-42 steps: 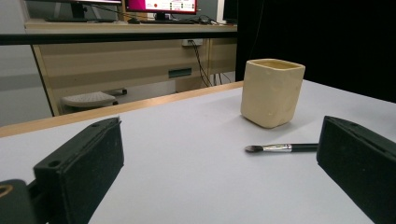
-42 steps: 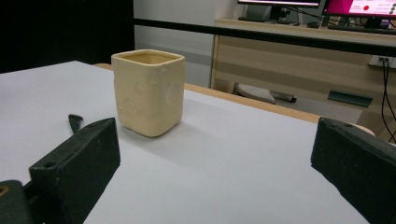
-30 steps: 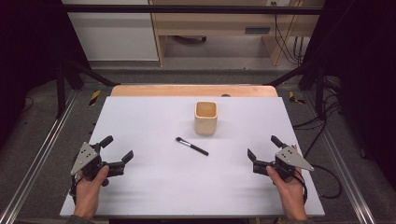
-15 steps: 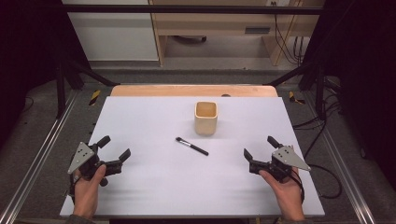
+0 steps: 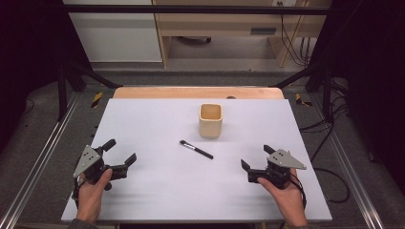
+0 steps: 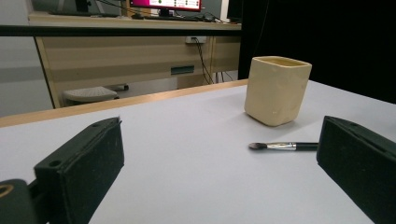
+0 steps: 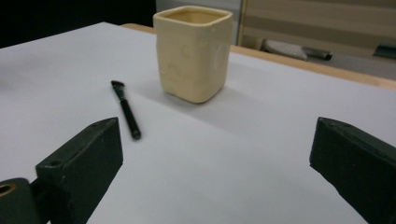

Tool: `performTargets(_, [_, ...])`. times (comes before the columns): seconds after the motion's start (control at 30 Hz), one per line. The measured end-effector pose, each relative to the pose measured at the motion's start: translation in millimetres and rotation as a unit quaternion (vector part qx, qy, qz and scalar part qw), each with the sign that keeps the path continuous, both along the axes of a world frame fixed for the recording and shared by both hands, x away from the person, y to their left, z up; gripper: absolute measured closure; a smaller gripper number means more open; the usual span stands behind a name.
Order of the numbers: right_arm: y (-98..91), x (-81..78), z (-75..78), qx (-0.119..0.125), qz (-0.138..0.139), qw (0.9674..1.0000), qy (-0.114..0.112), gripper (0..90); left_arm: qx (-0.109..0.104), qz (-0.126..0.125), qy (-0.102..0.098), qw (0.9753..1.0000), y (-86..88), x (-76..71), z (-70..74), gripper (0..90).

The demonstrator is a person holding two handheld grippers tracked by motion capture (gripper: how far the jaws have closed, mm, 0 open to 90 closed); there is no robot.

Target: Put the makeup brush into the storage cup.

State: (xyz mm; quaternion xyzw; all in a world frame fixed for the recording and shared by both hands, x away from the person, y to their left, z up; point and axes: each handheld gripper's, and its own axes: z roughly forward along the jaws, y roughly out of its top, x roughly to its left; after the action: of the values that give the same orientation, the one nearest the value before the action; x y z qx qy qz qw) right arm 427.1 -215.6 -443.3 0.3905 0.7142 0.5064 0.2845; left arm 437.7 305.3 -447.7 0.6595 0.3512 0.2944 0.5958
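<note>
High view: a cream square cup (image 5: pixel 210 120) stands upright toward the far middle of the white bench (image 5: pixel 153 191), and a small black makeup brush (image 5: pixel 196 149) lies flat just in front of it, apart from it, bristles pointing left. The left tool (image 5: pixel 119 153) sits at the near left edge and the right tool (image 5: pixel 254 161) at the near right, each held in a hand, jaws spread wide and empty. Both are well apart from the brush, which lies between them, farther up the bench.
</note>
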Motion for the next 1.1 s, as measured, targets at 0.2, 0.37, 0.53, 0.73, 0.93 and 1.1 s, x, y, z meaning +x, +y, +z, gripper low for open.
performTargets(0.2, [12.0, 0.3, 0.7, -0.016, 0.012, 0.9997, 0.010, 3.0, 0.010, -0.004, 0.003, 0.9999, -2.9, -0.2, -1.4, 0.4])
performTargets(0.37, [20.9, 1.3, -1.5, -0.031, 0.010, 0.9990, 0.032, 4.0, 0.011, -0.007, 0.005, 0.9999, -4.9, -0.7, -2.4, 0.4])
performTargets(0.53, [26.4, 3.1, 1.5, -0.040, 0.011, 0.9982, 0.043, 4.5, 0.026, -0.009, 0.007, 0.9996, -7.3, -0.4, -5.0, 0.4])
performTargets(0.73, [37.0, 10.6, 12.2, -0.069, 0.024, 0.9957, 0.057, 5.5, 0.030, -0.009, 0.007, 0.9995, -8.5, -0.3, -5.0, 0.4])
performTargets(0.93, [46.7, 23.9, 24.3, -0.091, 0.040, 0.9914, 0.085, 5.2, 0.029, -0.009, 0.006, 0.9995, -8.9, -0.2, -4.5, 0.4])
performTargets(1.1, [55.8, 37.7, 33.1, -0.123, 0.059, 0.9843, 0.112, 5.0, 0.028, -0.009, 0.007, 0.9995, -8.3, -0.7, -4.9, 0.4])
